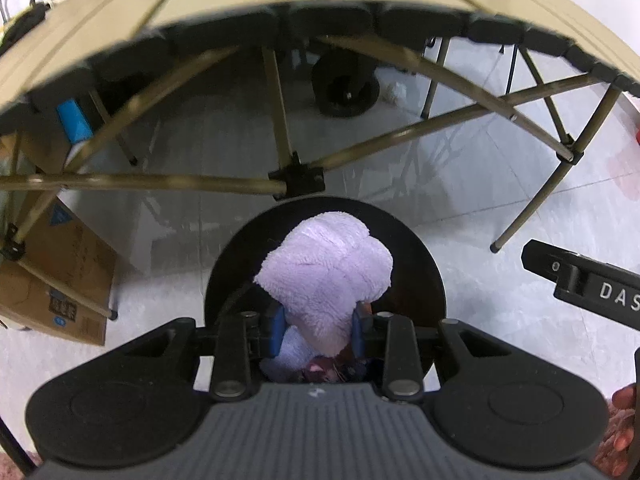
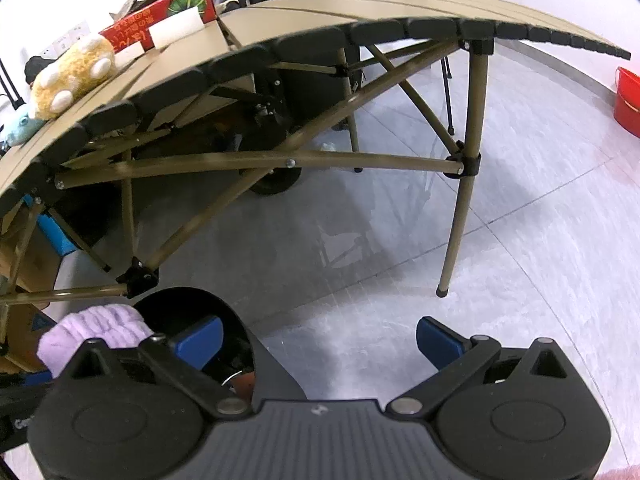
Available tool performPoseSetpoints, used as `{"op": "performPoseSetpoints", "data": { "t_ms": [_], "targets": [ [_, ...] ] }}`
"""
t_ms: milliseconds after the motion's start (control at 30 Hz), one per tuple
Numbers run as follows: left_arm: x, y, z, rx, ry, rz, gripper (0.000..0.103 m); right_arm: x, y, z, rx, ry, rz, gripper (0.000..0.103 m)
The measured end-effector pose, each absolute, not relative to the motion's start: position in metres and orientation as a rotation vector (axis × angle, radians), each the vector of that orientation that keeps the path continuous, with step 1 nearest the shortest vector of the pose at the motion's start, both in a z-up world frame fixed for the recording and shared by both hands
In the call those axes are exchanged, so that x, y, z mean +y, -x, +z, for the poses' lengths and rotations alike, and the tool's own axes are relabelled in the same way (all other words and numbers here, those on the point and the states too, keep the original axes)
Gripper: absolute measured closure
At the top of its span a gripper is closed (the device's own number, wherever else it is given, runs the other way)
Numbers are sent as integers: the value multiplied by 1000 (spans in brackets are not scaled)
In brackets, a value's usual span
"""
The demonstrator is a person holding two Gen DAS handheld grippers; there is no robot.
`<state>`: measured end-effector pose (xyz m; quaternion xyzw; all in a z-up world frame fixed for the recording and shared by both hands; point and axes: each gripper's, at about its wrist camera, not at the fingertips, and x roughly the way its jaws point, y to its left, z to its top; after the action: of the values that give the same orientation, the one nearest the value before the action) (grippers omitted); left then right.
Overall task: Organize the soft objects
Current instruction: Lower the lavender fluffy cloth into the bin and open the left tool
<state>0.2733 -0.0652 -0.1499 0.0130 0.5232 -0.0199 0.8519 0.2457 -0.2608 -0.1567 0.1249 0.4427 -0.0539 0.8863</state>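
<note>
Step in hand: transport to the container. My left gripper [image 1: 318,330] is clamped on one lilac fleece cloth [image 1: 326,272], its blue pads [image 1: 277,330] pressing the bundle from both sides. In the left wrist view the cloth sits at lower centre of the frame, directly over the dark opening of a round black bin [image 1: 424,280] that stands on the grey tiled floor [image 1: 500,184] below the edge of the folding table [image 1: 240,4]. I cannot tell whether the cloth already touches the bin's inside.

My right gripper [image 2: 320,342] holds nothing: its jaws stand wide apart over bare floor at lower centre of the right wrist view, with the bin and cloth at lower left of that frame.

Next move, as I judge it: lower the left jaws a little further into the opening, then part them so the cloth drops inside. The fleece is bulky and may catch on the rim, so release should happen with the bundle centred.

Count, as visible:
- Lilac cloth: one.
- Black bin: one.
- Yellow plush toy [image 2: 72,76] on the table, upper left of the right wrist view: one.
- Pale blue soft toy [image 2: 20,128] beside it: one.
- Red bucket [image 2: 628,96], right edge: one.
</note>
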Motion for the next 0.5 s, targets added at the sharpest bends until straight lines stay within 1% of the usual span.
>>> {"op": "performPoseSetpoints", "data": {
  "t_ms": [500],
  "targets": [
    [-68, -293, -173, 1225, 17, -43, 70, -265, -248, -164, 960, -297, -116, 0]
  ]
}}
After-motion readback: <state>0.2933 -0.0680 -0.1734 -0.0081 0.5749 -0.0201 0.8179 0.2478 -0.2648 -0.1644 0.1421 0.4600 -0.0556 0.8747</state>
